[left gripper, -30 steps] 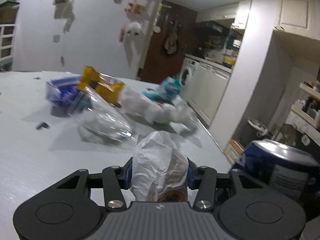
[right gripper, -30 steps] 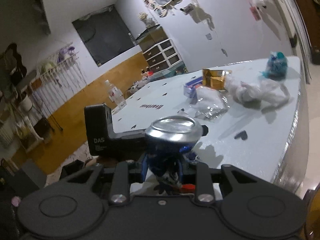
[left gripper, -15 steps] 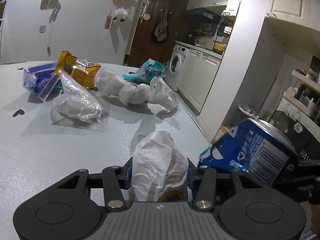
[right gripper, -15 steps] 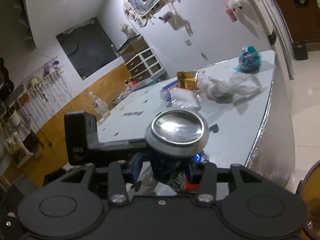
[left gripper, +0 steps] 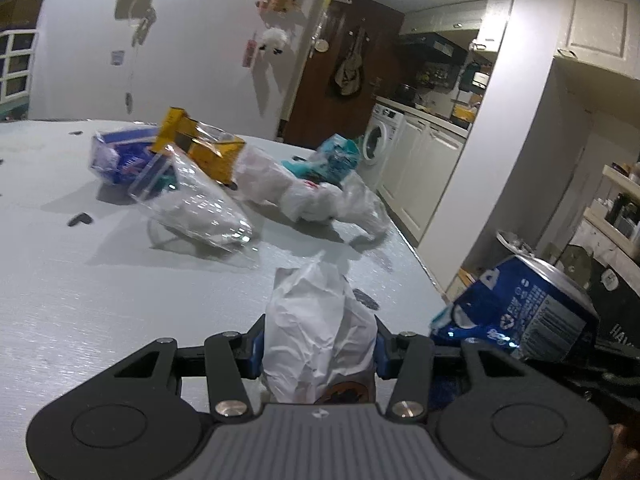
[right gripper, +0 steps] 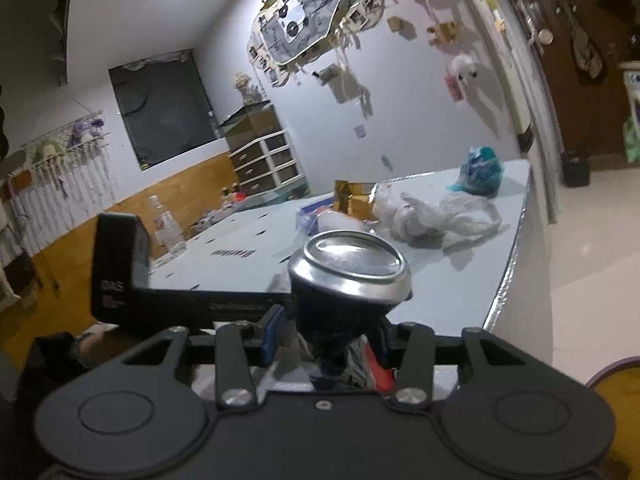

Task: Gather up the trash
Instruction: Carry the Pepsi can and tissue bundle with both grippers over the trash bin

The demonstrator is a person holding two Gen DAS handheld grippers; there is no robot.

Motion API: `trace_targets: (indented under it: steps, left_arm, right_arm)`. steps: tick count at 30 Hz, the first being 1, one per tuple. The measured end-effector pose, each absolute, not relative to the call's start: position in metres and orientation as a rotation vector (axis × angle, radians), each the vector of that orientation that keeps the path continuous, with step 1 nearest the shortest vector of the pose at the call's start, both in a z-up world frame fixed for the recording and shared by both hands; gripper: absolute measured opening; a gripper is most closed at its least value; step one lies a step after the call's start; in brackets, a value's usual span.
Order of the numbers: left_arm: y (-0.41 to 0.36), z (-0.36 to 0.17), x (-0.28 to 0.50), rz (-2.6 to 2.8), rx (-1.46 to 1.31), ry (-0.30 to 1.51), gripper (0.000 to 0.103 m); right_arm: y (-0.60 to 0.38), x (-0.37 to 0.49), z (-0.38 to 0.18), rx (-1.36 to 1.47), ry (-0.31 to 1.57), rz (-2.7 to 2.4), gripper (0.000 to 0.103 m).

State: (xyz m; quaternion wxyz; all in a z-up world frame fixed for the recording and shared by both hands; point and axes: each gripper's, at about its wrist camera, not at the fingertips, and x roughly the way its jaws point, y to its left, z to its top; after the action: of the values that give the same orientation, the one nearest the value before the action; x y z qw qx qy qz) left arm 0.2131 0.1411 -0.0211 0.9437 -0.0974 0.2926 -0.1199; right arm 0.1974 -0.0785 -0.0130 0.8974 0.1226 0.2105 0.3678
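Note:
A crumpled white paper bag (left gripper: 316, 320) stands up between the pads of my left gripper (left gripper: 318, 340), which is shut on it above the pale table (left gripper: 80, 300). My right gripper (right gripper: 328, 332) is shut on a dented blue can (right gripper: 348, 280) whose silver end points away from the camera. The left wrist view shows the same can (left gripper: 520, 312) tilted, just right of the left gripper and off the table's corner. Farther along the table lies a pile of trash: a clear plastic bag (left gripper: 196, 208), a yellow box (left gripper: 200, 148), a blue package (left gripper: 116, 156), a white plastic bag (left gripper: 312, 196) and a teal bag (left gripper: 336, 156).
The table edge (right gripper: 508, 280) runs along the right, with bare floor beyond it. A yellow container with a purple rim (right gripper: 616, 384) shows at the lower right of the right wrist view. A clear bottle (right gripper: 166, 224) stands at the table's far left side. Kitchen cabinets (left gripper: 420, 168) line the far wall.
The right gripper's pads stand slightly wider around the can than a second ago, and the can has kept its place between them. The right view has tipped and sunk a little. The left grip is unchanged.

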Motion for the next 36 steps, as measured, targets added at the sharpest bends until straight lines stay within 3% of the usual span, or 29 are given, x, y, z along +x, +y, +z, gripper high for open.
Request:
trace_targets:
  steps: [8, 11, 14, 36]
  left_arm:
    - [0.149, -0.022, 0.208, -0.226, -0.200, 0.587, 0.050]
    - [0.147, -0.023, 0.205, -0.223, -0.191, 0.583, 0.050]
    - [0.146, -0.021, 0.202, -0.217, -0.181, 0.578, 0.050]
    - [0.085, 0.034, 0.144, -0.172, -0.021, 0.409, 0.050]
  right_arm:
    - [-0.057, 0.188, -0.013, 0.191, 0.375, 0.645, 0.046]
    - [-0.056, 0.192, -0.015, 0.236, 0.380, 0.587, 0.033]
    - [-0.057, 0.194, -0.016, 0.238, 0.388, 0.568, 0.030]
    - [-0.116, 0.166, 0.012, 0.199, 0.308, 0.477, 0.029]
